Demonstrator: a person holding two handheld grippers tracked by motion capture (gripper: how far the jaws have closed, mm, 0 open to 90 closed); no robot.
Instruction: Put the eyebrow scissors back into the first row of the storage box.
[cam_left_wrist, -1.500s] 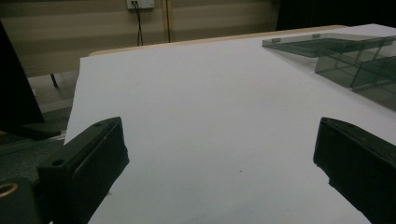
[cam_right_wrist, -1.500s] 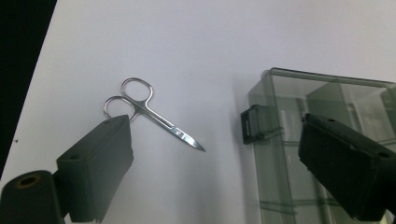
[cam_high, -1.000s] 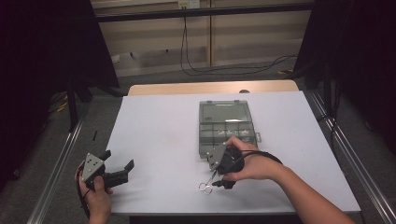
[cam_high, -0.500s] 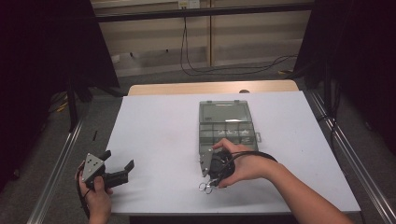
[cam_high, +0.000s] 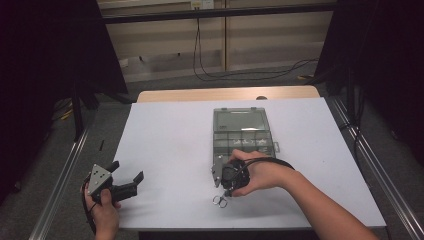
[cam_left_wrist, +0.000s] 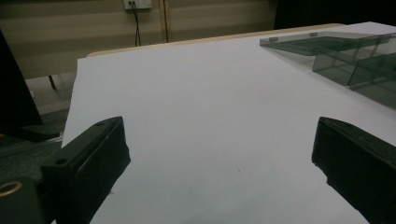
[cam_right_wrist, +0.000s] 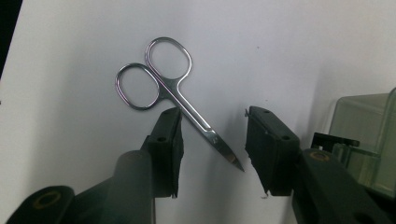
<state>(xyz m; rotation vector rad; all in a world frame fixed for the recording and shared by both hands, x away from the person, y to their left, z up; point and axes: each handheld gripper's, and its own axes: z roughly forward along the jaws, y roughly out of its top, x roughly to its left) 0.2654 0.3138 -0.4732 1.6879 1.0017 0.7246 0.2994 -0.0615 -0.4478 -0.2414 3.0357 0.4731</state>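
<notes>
A white table top (cam_high: 170, 145) spreads across the middle of the high view, with a strip of pale wood showing along its far edge at twelve o'clock. On it, slightly right of centre, lies a clear grey-green compartment box (cam_high: 241, 134), lid laid open toward twelve o'clock; no brand, label or writing can be read on it or on anything else in these views. In the left gripper view the same box (cam_left_wrist: 355, 56) sits at about two o'clock, well apart from that gripper. At the seven o'clock corner of the table a hand holds the left gripper (cam_high: 129, 176) just above the edge, its jaws standing wide apart with nothing but bare white surface between them. At about five o'clock from the box, close to its near end, the other hand holds the right gripper (cam_high: 220, 192) pointing down at the table. Its jaws have just been closing and stand partly drawn together on either side of a small pair of steel scissors (cam_right_wrist: 177, 100); the pads do not yet press on them, a gap showing on each side of the blades. The scissors lie flat on the table, blades shut, finger rings toward eleven o'clock and tip toward five o'clock in the right gripper view, near the table's front edge, at six o'clock from the box.
</notes>
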